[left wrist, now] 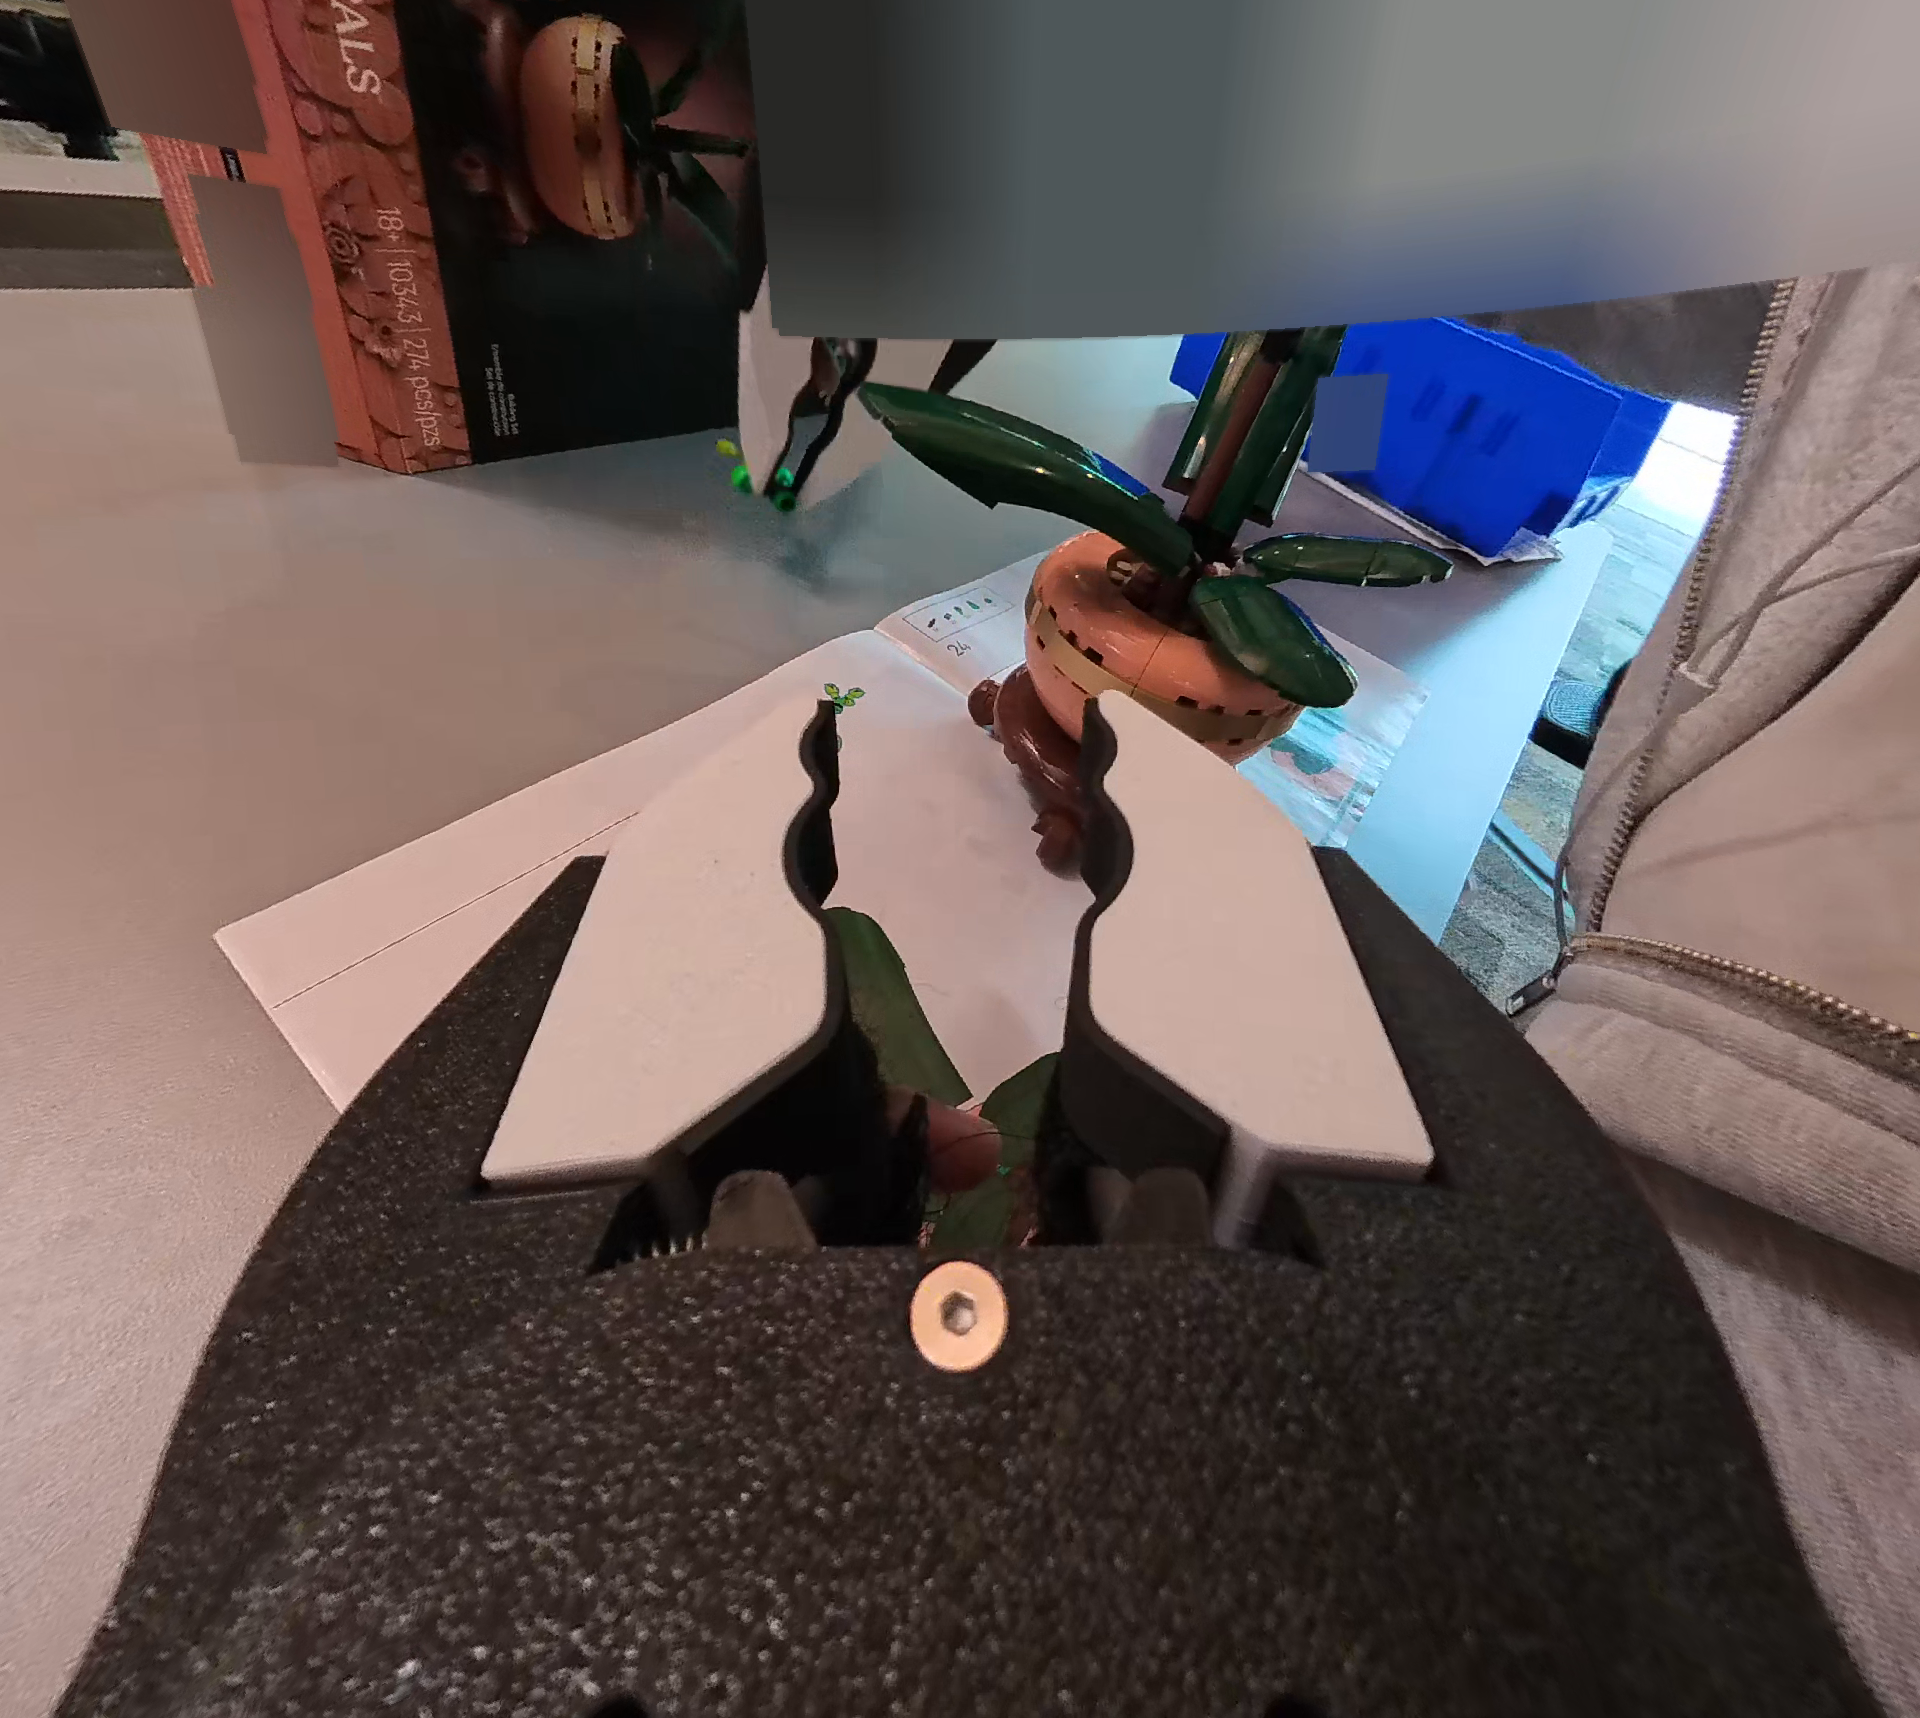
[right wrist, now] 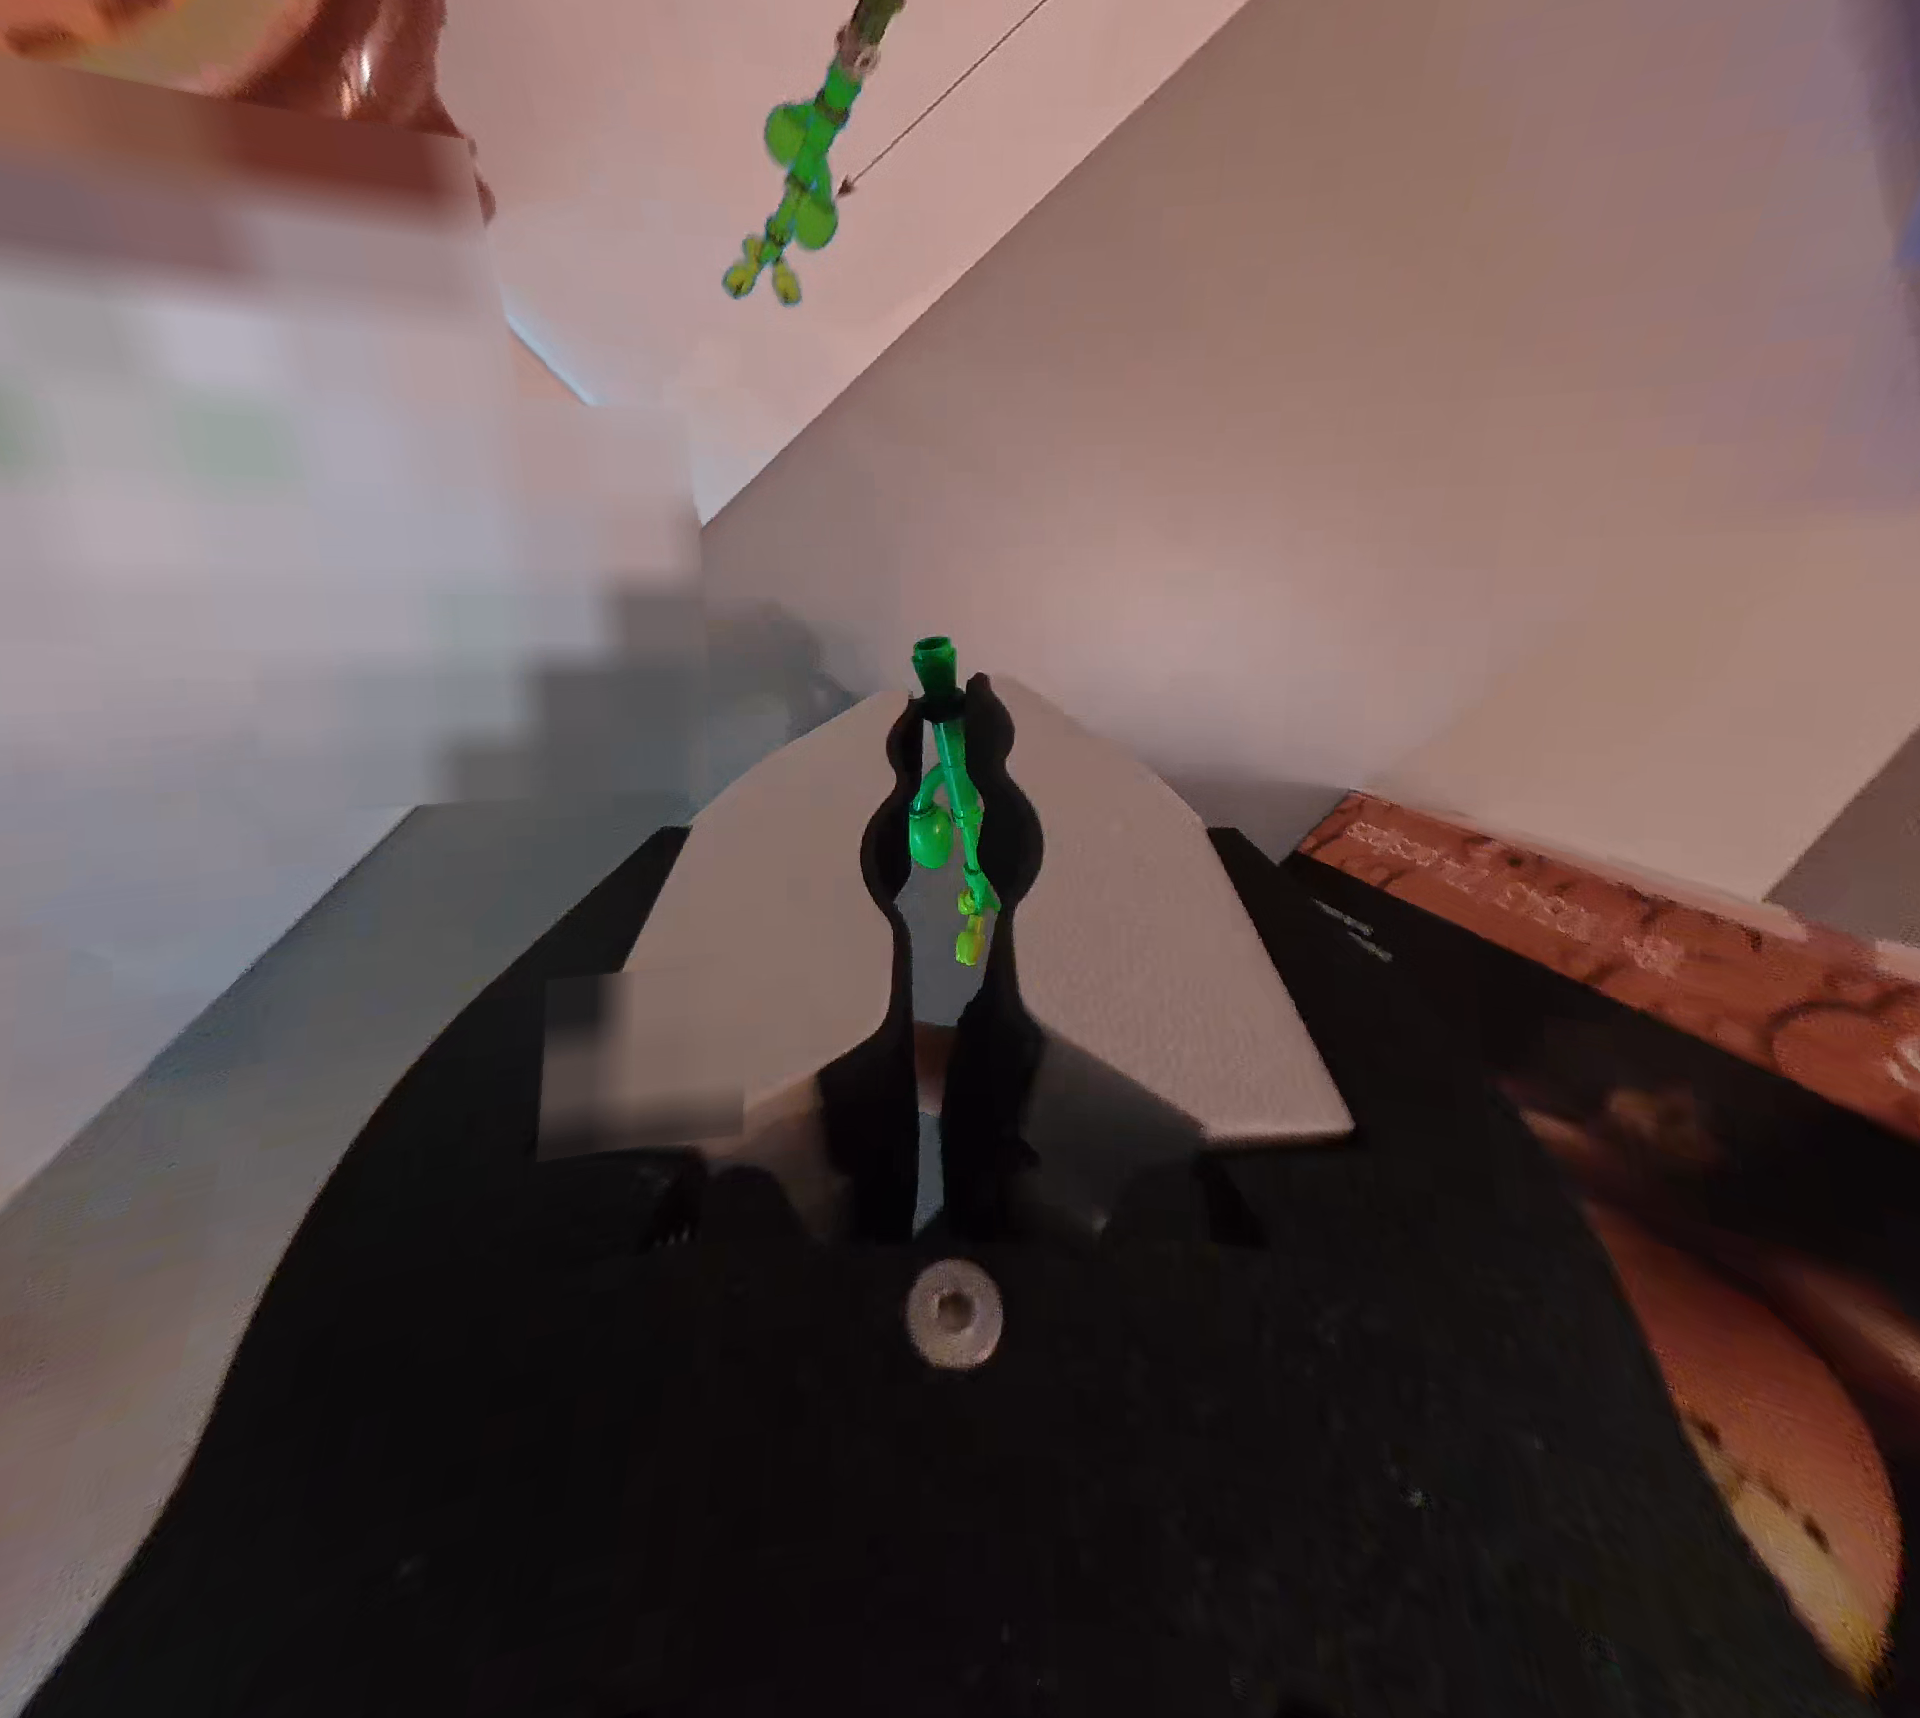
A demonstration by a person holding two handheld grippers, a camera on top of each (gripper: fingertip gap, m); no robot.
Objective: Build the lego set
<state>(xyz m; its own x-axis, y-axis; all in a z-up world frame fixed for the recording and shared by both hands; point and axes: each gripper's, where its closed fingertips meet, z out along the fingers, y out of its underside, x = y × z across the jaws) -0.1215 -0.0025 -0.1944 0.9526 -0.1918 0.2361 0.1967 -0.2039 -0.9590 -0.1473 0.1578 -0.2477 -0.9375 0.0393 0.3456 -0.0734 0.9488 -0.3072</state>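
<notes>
Right wrist view: right hand-held gripper [right wrist: 940, 712] pinches green sprig piece [right wrist: 940, 795], blurry. Left hand-held gripper [left wrist: 956, 723] wide, empty, over booklet [left wrist: 623, 795], brick plant pot [left wrist: 1132, 660] just beside right finger.

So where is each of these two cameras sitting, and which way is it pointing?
Left wrist view: sits on the left gripper, looking along its open fingers across an open instruction booklet to a brick-built potted plant; the person's grey zipped sleeve shows at right.
Right wrist view: sits on the right gripper, looking along fingers closed on a small green sprig toward the table and a booklet page.
Shared: the booklet, the plant's pot, the printed box, and the right gripper with its sprig, seen far off in the left view.
</notes>
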